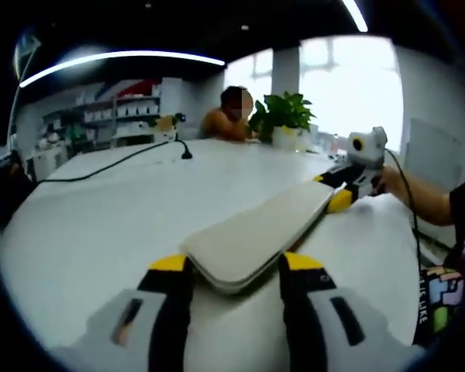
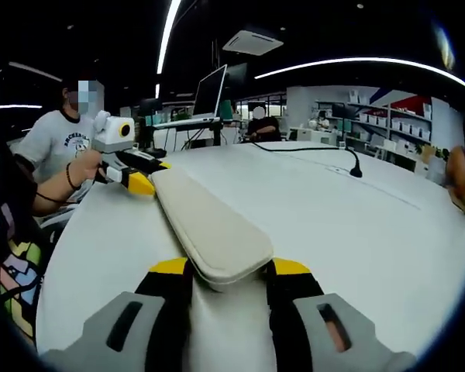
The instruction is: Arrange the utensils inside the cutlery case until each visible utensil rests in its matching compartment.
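Note:
A long, flat beige cutlery case [image 1: 256,232] lies closed on the white table [image 1: 101,232], reaching away from me. My left gripper [image 1: 236,262] clamps the case's near end between its yellow-tipped jaws. At the far end my right gripper [image 1: 337,190], held by a hand, grips the other end. In the right gripper view the same case [image 2: 205,221] runs from my right gripper [image 2: 231,267], shut on its near end, to the left gripper [image 2: 143,174] at the far end.
A black cable [image 1: 124,163] crosses the table behind the case. A potted plant [image 1: 283,112] stands at the far edge beside a seated person [image 1: 229,120]. A monitor [image 2: 209,93] and shelves stand beyond the table. The table edge [image 2: 70,256] lies close to the left.

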`<state>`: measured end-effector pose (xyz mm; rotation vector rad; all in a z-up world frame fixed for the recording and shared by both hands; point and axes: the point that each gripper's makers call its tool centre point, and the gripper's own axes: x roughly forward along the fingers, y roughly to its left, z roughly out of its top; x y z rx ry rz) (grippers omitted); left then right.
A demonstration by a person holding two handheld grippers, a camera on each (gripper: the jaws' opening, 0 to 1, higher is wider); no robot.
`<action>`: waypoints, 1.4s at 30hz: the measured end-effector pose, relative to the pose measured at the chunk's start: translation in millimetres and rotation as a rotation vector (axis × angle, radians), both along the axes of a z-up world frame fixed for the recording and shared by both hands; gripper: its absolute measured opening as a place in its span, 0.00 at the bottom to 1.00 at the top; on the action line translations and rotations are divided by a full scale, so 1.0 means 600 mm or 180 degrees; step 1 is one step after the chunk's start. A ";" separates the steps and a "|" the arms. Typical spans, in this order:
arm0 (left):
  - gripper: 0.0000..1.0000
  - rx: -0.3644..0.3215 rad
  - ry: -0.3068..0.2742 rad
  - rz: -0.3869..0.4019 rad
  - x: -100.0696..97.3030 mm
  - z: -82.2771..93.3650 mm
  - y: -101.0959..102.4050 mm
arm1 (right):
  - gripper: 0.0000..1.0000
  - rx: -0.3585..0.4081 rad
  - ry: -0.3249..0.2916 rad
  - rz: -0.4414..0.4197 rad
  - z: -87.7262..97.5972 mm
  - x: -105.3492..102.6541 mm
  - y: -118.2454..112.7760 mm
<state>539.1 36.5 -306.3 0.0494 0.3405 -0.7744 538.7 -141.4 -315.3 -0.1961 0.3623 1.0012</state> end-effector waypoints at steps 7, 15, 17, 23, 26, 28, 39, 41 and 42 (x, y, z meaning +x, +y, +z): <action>0.49 -0.0100 -0.0017 -0.0053 0.001 0.010 -0.013 | 0.39 0.0025 -0.0051 -0.0102 0.015 -0.010 -0.012; 0.49 -0.0143 -0.0061 -0.0122 0.003 0.013 -0.028 | 0.39 0.0074 -0.0065 -0.0194 0.015 -0.017 -0.026; 0.50 -0.0130 -0.0069 -0.0135 0.004 0.013 -0.033 | 0.39 0.0062 -0.0079 -0.0217 0.014 -0.019 -0.029; 0.50 -0.0111 -0.0057 -0.0166 0.004 0.009 -0.038 | 0.39 0.0081 -0.0078 -0.0254 0.007 -0.020 -0.036; 0.50 -0.0088 -0.0047 -0.0173 0.003 0.006 -0.040 | 0.39 0.0079 -0.0095 -0.0248 0.007 -0.020 -0.037; 0.50 -0.0052 -0.0042 -0.0166 0.003 0.004 -0.039 | 0.39 0.0078 -0.0090 -0.0225 0.006 -0.020 -0.036; 0.49 0.0029 -0.0028 -0.0121 -0.001 -0.005 -0.030 | 0.39 0.0190 0.0034 -0.0176 -0.001 -0.013 -0.028; 0.49 0.0025 -0.0029 -0.0117 0.000 -0.005 -0.030 | 0.40 0.0199 0.0051 -0.0176 -0.003 -0.013 -0.028; 0.49 0.0019 -0.0025 -0.0114 0.000 -0.005 -0.030 | 0.40 0.0216 0.0057 -0.0181 -0.003 -0.013 -0.028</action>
